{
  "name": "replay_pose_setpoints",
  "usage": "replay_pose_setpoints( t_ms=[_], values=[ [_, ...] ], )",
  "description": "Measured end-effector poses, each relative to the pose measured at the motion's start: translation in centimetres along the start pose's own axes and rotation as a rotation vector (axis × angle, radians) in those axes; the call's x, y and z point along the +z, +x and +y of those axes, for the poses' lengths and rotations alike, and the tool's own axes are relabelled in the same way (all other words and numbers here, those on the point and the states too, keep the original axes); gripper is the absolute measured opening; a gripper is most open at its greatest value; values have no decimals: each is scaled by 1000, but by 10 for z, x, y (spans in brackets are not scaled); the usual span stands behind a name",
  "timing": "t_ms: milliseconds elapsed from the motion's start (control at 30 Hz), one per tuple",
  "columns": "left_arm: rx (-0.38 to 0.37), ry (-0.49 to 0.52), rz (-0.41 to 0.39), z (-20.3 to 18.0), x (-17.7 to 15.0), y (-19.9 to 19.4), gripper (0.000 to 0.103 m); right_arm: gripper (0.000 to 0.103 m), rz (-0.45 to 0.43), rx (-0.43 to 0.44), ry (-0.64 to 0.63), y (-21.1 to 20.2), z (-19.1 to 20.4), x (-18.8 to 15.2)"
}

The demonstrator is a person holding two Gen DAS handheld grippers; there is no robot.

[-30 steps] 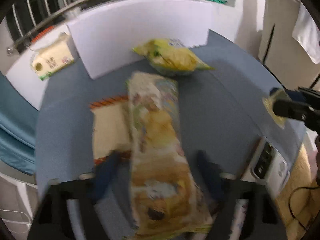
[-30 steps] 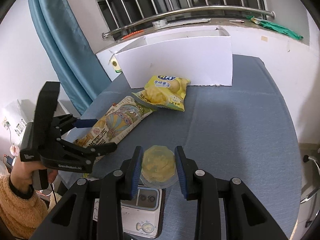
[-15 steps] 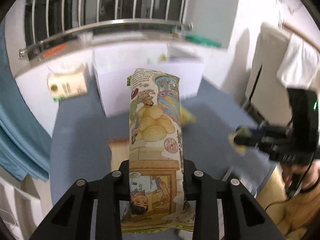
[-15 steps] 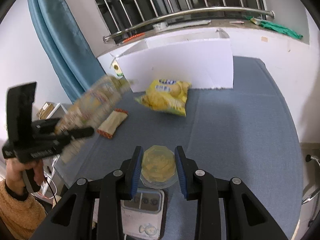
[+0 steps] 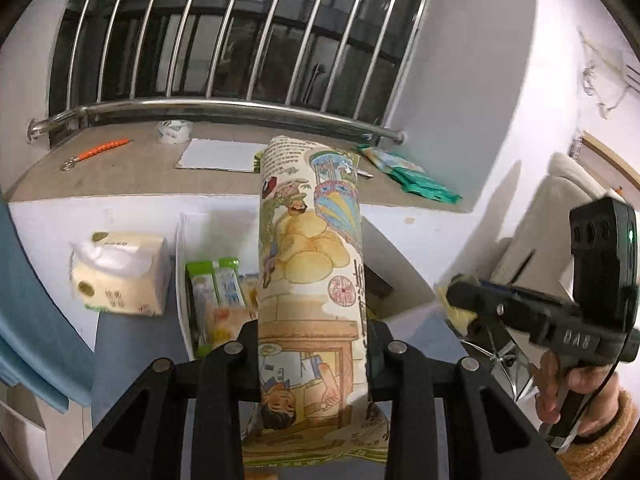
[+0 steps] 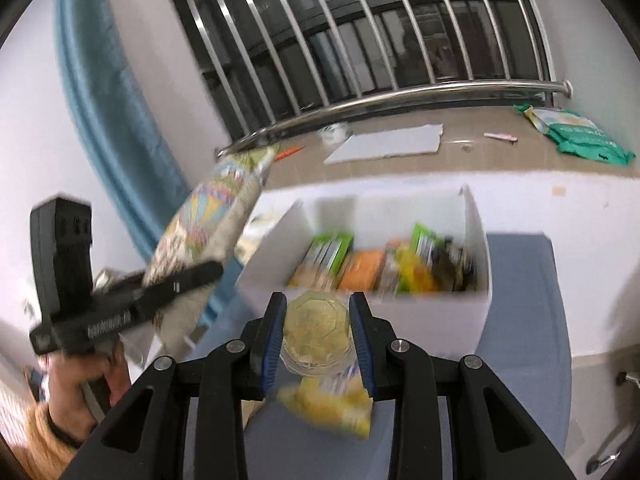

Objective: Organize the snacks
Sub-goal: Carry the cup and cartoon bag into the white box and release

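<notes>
Left wrist: left hand-held gripper [image 5: 312,344] clamps tall snack bag [image 5: 310,264], hiding box [image 5: 182,280] contents.

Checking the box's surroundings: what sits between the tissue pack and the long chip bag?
In the left wrist view, the white box's left wall and green snack packs lie between tissue pack and chip bag.
</notes>
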State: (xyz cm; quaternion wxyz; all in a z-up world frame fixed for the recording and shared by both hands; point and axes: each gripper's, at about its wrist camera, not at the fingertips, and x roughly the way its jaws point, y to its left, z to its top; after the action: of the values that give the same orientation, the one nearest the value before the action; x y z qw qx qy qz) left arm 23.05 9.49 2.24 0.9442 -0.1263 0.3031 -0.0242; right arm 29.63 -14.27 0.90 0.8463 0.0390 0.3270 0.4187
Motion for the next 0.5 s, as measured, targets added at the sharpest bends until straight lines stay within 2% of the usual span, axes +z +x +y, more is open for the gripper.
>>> replay_pose_setpoints(
  t_ms=[133, 200, 233, 267, 300, 333, 367, 433, 500],
  values=[
    [36, -12, 38, 11, 20, 37, 36, 35, 25, -28, 68, 37, -27, 43],
    [90, 18, 40, 11, 26, 51, 38, 36, 36, -46, 110, 53, -40, 56],
    [109, 18, 42, 12, 26, 56, 49, 37, 42, -52, 124, 59, -46, 58],
    [117, 13, 52, 15, 27, 61, 75, 38, 54, -52, 138, 68, -52, 63],
    [127, 2, 60, 18, 27, 65, 90, 58, 67, -46, 157, 75, -58, 66],
    [138, -4, 51, 22, 30, 67, 103, 93, 78, -43, 179, 80, -63, 67],
    [141, -5, 47, 24, 29, 66, 103, 103, 79, -47, 205, 81, -69, 67],
    [106, -3, 34, 29, 26, 62, 103, 103, 36, -42, 257, 75, -78, 64],
    [106, -6, 39, 34, 23, 59, 103, 103, 18, -32, 267, 68, -81, 60]
  ],
)
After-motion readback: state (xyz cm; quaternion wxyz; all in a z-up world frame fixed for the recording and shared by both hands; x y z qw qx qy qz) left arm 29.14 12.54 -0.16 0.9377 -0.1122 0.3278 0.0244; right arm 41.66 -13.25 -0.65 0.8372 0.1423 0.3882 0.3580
